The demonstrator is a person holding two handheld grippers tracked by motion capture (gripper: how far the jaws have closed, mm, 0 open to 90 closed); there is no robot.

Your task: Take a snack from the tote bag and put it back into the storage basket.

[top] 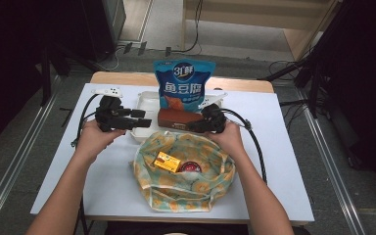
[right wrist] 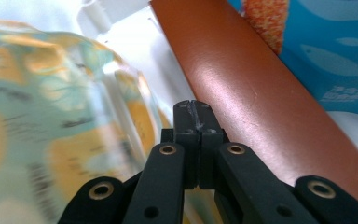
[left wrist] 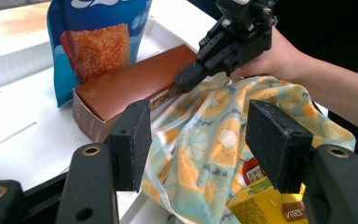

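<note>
We are seeing the white desk (top: 284,147) lit brightly from overhead while the room's corners are falling into darkness. In the left gripper view the tray is washing out to near white. In the right gripper view the patterned bag (right wrist: 51,116) is smearing into blur, and a soft sheen is lying along the brown box (right wrist: 261,93).

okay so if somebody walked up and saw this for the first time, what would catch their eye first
Probably the tall blue snack bag standing at the back of the white table, with a brown box lying in front of it. Next, the lemon-print bag gaping open at the near edge, a yellow carton inside. The left gripper hangs open over its rim, while the right gripper is shut beside the box.
</note>
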